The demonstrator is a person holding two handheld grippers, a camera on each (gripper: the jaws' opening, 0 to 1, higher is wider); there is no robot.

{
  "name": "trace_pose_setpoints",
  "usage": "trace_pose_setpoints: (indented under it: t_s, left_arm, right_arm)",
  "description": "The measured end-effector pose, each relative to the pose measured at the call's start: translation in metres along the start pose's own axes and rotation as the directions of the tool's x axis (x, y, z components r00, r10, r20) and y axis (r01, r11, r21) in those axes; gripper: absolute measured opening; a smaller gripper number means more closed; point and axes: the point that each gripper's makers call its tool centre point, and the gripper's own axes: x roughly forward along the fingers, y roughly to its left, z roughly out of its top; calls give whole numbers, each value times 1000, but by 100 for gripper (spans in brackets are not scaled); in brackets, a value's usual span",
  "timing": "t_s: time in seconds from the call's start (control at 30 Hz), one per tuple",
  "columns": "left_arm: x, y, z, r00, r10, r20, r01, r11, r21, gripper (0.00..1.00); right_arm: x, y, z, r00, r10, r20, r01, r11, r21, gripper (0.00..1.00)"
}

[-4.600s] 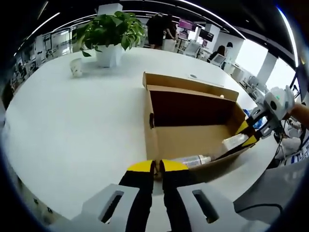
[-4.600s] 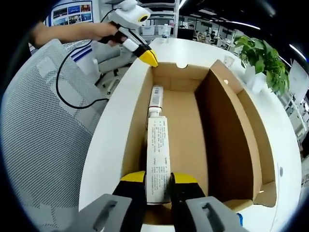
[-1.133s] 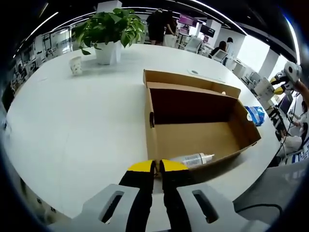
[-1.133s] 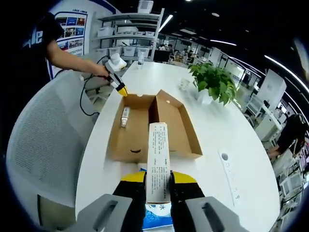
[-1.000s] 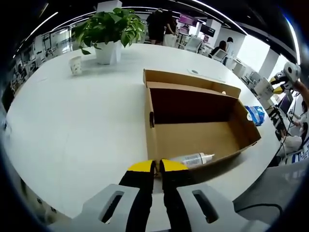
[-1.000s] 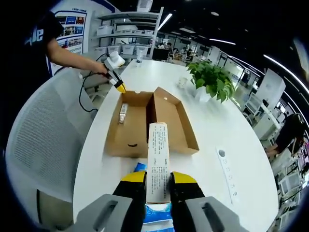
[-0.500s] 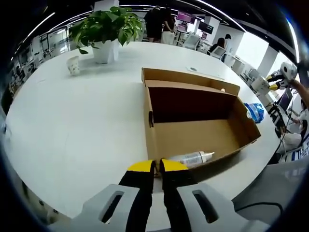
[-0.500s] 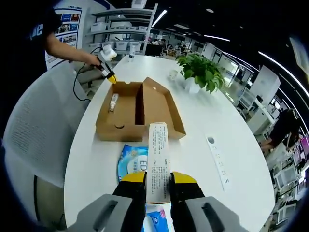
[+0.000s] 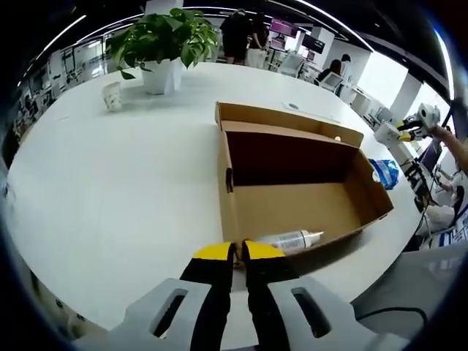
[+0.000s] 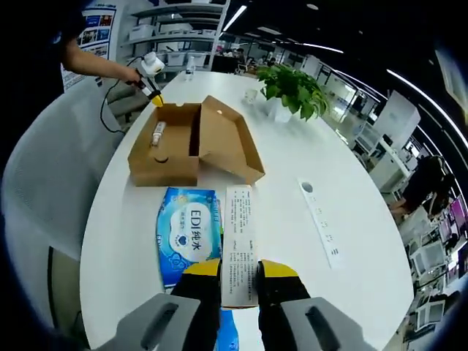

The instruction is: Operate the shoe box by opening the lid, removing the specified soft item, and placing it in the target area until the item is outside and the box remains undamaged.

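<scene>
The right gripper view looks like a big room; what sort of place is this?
Probably an open-plan office: a long white round-ended table bearing a white power strip, storage shelves behind, and a leafy green potted plant.

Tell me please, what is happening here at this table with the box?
A person is emptying an open cardboard shoe box with hand-held tongs. The right tongs are shut on a white printed tube, held above the white table beside a blue wipes pack, well outside the box. The left tongs are shut with nothing between them, at the box's near wall. A small bottle lies inside the box. A potted plant stands farther back.
</scene>
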Motion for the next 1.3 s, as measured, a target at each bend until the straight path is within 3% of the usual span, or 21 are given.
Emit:
trace_pose_setpoints:
  t_s: [0.57, 0.97, 1.3]
  left_arm:
    - [0, -1, 0, 1000, 15, -5, -15, 1000, -7, 3]
    - [-1, -1, 0, 1000, 23, -1, -23, 1000, -7, 3]
    - [0, -2, 0, 1000, 25, -5, -25, 1000, -6, 3]
  right_arm:
    - [15, -30, -58, 996, 3, -86, -4, 1000, -11, 14]
    - [31, -23, -84, 986, 46, -162, -52, 998, -34, 14]
    - [34, -7, -109, 967, 85, -241, -99, 994, -49, 14]
